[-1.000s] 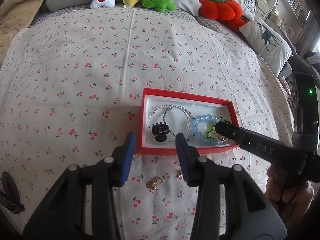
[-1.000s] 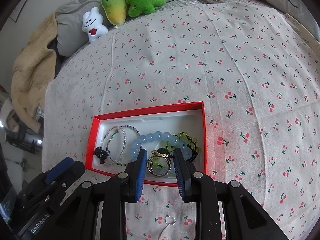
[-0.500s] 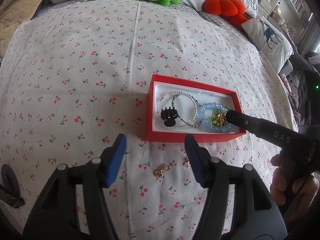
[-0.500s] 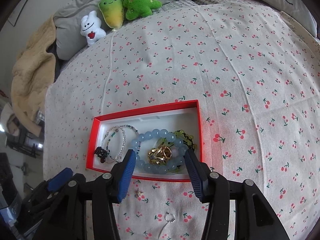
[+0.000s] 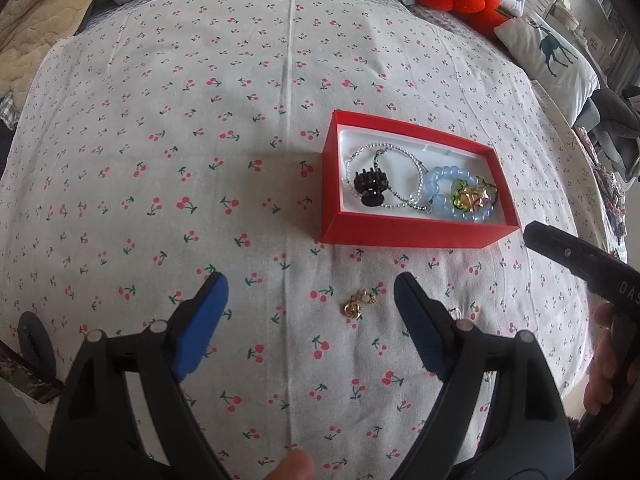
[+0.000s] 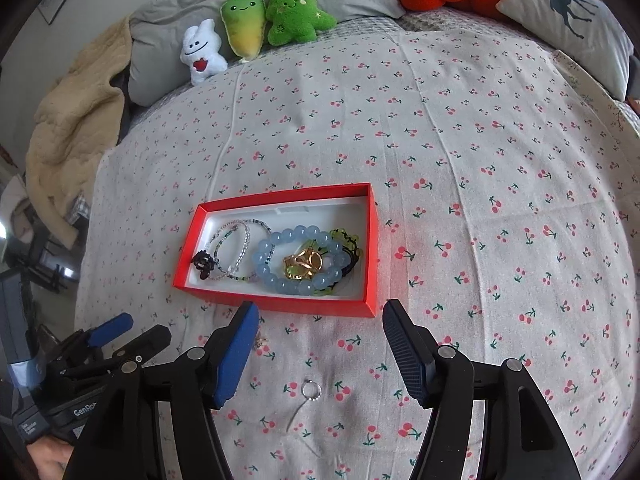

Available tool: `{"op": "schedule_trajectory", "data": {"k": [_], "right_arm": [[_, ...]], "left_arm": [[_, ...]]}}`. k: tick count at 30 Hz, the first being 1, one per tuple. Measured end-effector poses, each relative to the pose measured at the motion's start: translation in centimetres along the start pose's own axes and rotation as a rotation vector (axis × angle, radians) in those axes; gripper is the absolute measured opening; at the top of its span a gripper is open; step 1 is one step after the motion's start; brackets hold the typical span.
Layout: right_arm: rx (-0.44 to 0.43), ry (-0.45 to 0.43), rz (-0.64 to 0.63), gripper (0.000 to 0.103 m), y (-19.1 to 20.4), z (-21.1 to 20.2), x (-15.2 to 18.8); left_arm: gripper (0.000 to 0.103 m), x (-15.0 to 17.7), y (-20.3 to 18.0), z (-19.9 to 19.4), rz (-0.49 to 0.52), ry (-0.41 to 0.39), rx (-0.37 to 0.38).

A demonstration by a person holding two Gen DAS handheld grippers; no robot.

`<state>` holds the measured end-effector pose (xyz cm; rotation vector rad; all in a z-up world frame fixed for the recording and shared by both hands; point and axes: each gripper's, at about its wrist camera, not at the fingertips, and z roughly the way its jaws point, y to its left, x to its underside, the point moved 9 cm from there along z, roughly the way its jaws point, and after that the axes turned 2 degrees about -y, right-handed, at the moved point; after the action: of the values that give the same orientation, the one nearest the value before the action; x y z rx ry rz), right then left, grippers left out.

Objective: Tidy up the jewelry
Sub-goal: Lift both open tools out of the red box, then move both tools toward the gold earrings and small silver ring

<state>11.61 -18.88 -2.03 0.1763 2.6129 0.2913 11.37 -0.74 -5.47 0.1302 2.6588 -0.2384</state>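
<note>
**Box filling up, small pieces still out on the bed**

Both tools are empty and their jaws are opening right now. The left tool (image 5: 308, 312) hangs wide over the cherry-print bed (image 5: 200, 120), nothing between its pads but bare sheet and, just ahead, the gold earrings (image 5: 356, 304). The right tool (image 6: 316, 344) is spread too, nothing pinched, with the ring (image 6: 311, 390) lying on the sheet below its gap.

Progress looks good — the red box (image 6: 280, 304) sits flat on the bed at about 1 o'clock in the left view and dead ahead at 12 in the right one. Inside it: the bead strands (image 6: 234, 248) and black clip (image 6: 202, 262) at the 9 o'clock end, the blue bracelet (image 6: 280, 276) at the 3 o'clock end with the gold piece (image 6: 304, 266) resting in its middle and a green bracelet (image 6: 348, 240) tucked behind.

What is left, as far as I can judge — the earrings and the ring, both short of the box's near wall. Tiny and flat on soft fabric, they could be fiddly pinches.

Around the edges: plush toys (image 6: 256, 28) and pillows at 12 o'clock, a beige blanket (image 6: 76, 120) at 10. All well apart from the box; nothing blocks the path. Only that near wall needs clearing, and the two tools work close together.
</note>
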Motion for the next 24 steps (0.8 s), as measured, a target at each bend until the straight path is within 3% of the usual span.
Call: {"op": "schedule_trajectory", "data": {"k": [7,24], "right_arm": [[0.025,0.016,-0.026,0.068,-0.9,-0.8,1.9],[0.067,0.066,-0.063,0.072,-2.5,-0.7,5.3]], "left_arm": [[0.093,1.1,0.7,0.2,0.009,0.015,-0.028],[0.094,3.1,0.8,0.8,0.057,0.044,-0.04]]}}
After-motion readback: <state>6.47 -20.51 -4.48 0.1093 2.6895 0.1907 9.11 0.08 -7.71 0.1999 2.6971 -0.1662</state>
